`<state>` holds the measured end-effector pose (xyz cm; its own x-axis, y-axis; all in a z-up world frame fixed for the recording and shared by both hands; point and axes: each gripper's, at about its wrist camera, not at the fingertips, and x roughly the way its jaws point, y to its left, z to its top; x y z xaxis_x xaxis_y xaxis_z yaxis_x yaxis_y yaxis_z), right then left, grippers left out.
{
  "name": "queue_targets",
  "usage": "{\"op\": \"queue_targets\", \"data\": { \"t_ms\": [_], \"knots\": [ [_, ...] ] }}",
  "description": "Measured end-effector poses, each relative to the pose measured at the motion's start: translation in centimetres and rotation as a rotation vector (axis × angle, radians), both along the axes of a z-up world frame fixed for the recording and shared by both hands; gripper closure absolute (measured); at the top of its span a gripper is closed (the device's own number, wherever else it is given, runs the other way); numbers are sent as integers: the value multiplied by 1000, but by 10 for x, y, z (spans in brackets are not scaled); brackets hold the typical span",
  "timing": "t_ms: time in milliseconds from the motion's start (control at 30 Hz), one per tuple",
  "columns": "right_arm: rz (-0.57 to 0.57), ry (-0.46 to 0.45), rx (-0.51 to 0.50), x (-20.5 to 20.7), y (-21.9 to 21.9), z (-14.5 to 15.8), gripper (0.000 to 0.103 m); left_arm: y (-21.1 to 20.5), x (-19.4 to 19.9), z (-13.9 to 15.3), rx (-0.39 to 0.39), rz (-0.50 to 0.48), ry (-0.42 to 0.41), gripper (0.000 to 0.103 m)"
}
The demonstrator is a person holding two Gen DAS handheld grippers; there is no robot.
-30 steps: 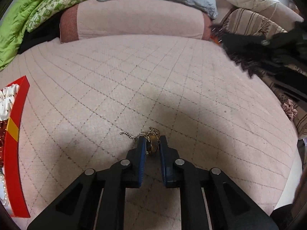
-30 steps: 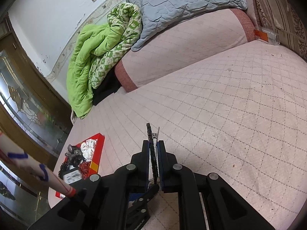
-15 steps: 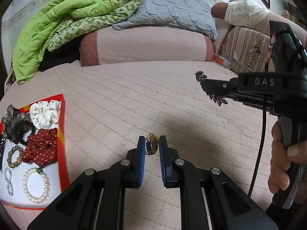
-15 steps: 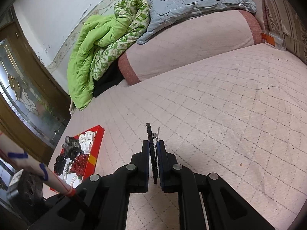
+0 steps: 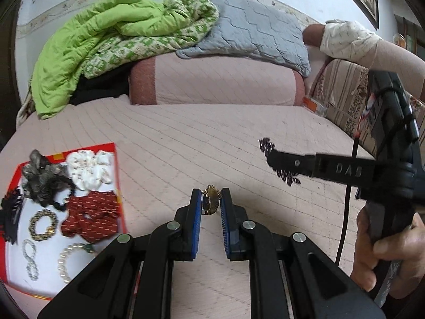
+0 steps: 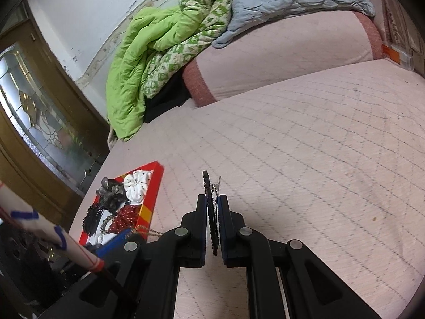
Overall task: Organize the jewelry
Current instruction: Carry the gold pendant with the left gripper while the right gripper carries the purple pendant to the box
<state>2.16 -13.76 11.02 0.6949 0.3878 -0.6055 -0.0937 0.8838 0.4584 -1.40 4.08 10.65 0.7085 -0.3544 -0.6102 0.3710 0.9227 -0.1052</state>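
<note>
The red tray (image 5: 117,175) lies left of both; left gripper (image 5: 211,204), nearer, pinches a gold pendant (image 5: 211,203); right gripper (image 6: 212,212) clamps a black hair clip (image 6: 209,199).

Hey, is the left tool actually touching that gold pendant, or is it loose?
Touching. The left wrist view shows the gold pendant pinched between the left tool's two blue pads, lifted clear of the pink bedspread, no gap showing on either side.

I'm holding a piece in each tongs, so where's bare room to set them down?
The red box is crowded; its only bare patch is the white floor between the pearl bracelet and beaded loop. The pink quilt is bare from the box to the bolster.
</note>
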Motion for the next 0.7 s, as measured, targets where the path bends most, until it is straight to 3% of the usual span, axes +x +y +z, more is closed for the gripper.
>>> {"op": "queue_targets", "data": {
  "t_ms": [400, 700],
  "knots": [
    [144, -59, -15, -2, 72, 1, 94, 101, -5, 21, -54, 167, -17, 89],
    [328, -66, -29, -11, 143, -8, 94, 195, -7, 0, -109, 314, 74, 89]
  ]
}}
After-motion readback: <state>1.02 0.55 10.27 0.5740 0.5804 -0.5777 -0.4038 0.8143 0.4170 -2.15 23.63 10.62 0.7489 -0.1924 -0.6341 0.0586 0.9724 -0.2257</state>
